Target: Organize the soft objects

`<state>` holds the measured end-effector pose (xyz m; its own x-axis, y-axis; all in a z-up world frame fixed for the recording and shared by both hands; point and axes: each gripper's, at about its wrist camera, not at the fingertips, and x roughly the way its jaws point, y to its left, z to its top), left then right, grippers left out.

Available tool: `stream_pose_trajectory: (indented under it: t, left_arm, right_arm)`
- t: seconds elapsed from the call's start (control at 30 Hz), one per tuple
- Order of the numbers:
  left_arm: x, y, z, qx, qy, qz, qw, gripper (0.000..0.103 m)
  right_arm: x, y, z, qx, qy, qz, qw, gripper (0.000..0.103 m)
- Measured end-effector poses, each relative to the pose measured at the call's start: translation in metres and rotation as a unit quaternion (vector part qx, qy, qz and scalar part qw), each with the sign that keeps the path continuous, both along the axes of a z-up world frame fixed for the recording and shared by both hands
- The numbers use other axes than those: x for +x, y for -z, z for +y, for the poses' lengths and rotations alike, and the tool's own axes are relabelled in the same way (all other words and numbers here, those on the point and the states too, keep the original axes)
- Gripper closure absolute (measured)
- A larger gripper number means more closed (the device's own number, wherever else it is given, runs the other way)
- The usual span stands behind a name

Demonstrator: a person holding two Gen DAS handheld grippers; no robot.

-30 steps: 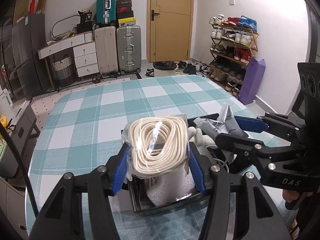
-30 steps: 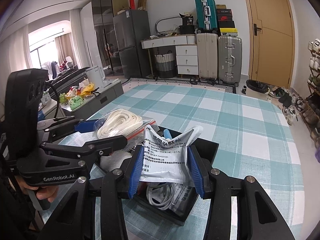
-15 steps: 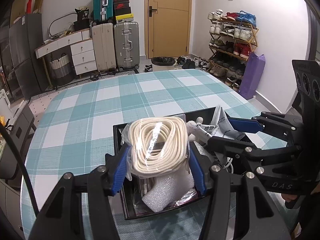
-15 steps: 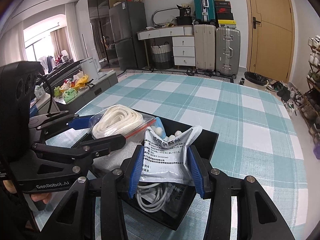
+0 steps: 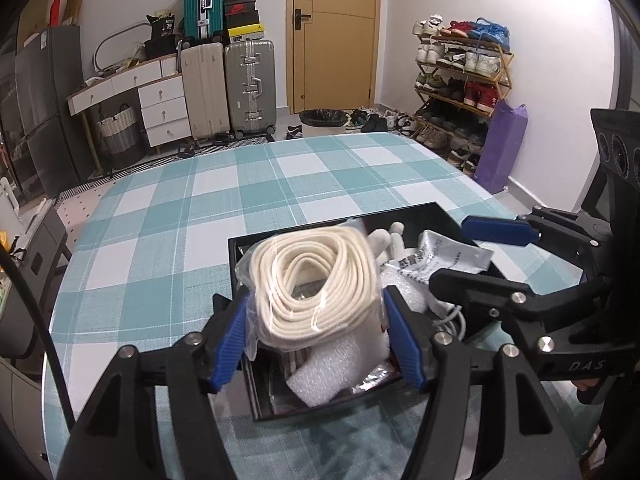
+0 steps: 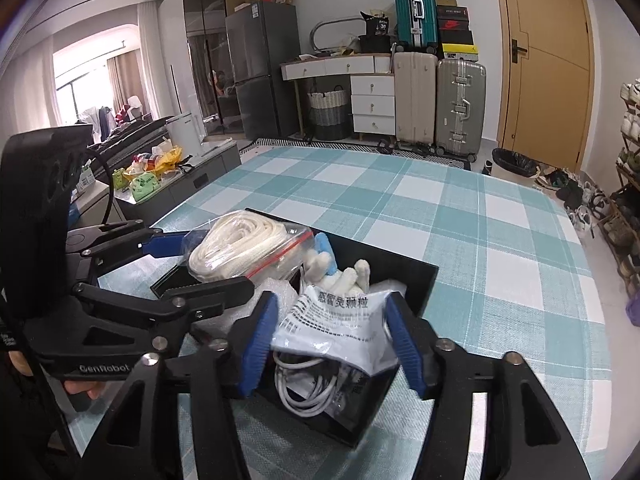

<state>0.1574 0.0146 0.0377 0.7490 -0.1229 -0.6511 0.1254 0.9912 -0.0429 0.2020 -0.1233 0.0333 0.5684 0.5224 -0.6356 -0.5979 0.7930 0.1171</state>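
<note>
My left gripper [image 5: 316, 328] is shut on a clear zip bag of coiled cream rope [image 5: 316, 280], held just above a black box [image 5: 332, 220] on the checked table. The bag also shows in the right wrist view [image 6: 240, 248]. My right gripper [image 6: 332, 340] is shut on a white printed sachet [image 6: 336, 324], held over the right half of the box [image 6: 400, 272]. The sachet also shows in the left wrist view [image 5: 448, 256]. Inside the box lie white foam wrap [image 5: 340, 364], a white cable [image 6: 300, 392] and a small white soft toy [image 6: 344, 276].
The teal and white checked tablecloth [image 5: 240, 184] stretches beyond the box. Suitcases [image 5: 248, 84], a white drawer unit [image 5: 160, 108], a door and a shoe rack [image 5: 460, 80] stand at the room's far side. A low cabinet with bags [image 6: 152, 176] stands left of the table.
Both grippers with their loads have sunk lower toward the box, and more of the box's inside and far rim shows. Both grips are unchanged.
</note>
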Motion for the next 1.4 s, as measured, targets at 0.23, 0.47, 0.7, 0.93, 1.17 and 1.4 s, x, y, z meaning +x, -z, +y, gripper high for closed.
stream_pose_trajectory:
  t: [0.23,0.47,0.7,0.93,1.17,1.4]
  left_arm:
    - [-0.026,-0.012,0.007,-0.018,-0.001,-0.029,0.9994,0.004]
    - [-0.052,-0.017,0.015,-0.02,-0.02,-0.062,0.9977,0.0]
    - [-0.069,-0.013,0.02,-0.015,-0.051,-0.091,0.9945,0.0]
    - [-0.072,-0.002,0.021,-0.008,-0.063,-0.096,0.9934,0.0]
    - [-0.072,0.008,0.021,-0.013,-0.075,-0.108,0.9912,0.0]
    - [-0.074,0.011,0.02,-0.008,-0.076,-0.12,0.9899,0.0]
  right_arm:
    - [-0.021,-0.013,-0.018,0.011,0.01,-0.024,1.0,0.006]
    - [-0.045,-0.021,-0.029,0.04,0.028,-0.043,0.998,0.001]
    - [-0.063,-0.021,-0.03,0.049,0.034,-0.071,0.996,0.001]
    - [-0.075,-0.011,-0.032,0.057,0.037,-0.084,0.994,0.001]
    - [-0.079,-0.009,-0.035,0.068,0.044,-0.097,0.992,0.001]
    - [-0.081,-0.007,-0.035,0.066,0.047,-0.109,0.991,0.001]
